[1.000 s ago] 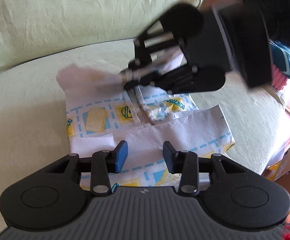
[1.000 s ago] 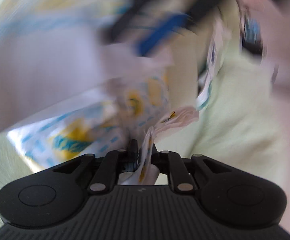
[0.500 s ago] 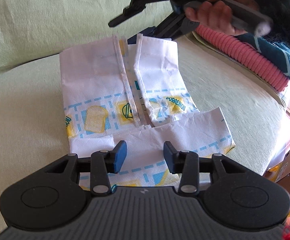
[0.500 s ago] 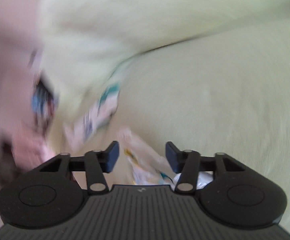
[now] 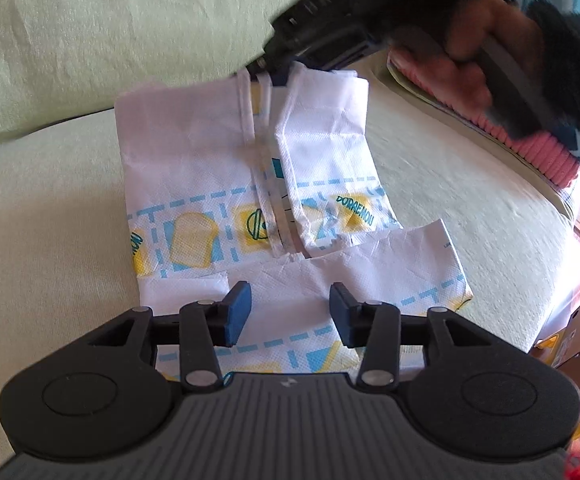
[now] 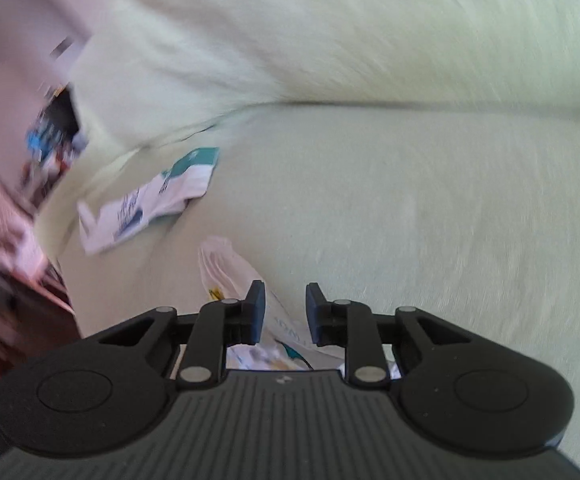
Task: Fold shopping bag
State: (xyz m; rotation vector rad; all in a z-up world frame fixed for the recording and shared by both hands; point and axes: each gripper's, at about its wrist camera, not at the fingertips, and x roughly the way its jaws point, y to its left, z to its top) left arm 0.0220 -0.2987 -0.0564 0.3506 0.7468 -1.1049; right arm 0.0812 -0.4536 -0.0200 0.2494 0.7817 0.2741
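Shopping bag [image 5: 290, 184] is lying flat on pale green cushion, white w/ blue dashed lines, yellow squares, toast pic & "DORAEMON" text. Near edge is sitting folded up over printed band, white underside showing. Far part is lying w/ two white flaps turned in toward centre, straps running down the middle btwn them. Far edge is showing blurred in right wrist view.

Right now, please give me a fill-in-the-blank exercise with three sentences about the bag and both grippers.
1. The name printed on the shopping bag is ____.
2. The jaws of the left hand-held gripper are ____, gripping nothing.
3. The bag lies on a light ____ sofa cover, and the right hand-held gripper is open above its far end.

Missing words: Doraemon; open; green
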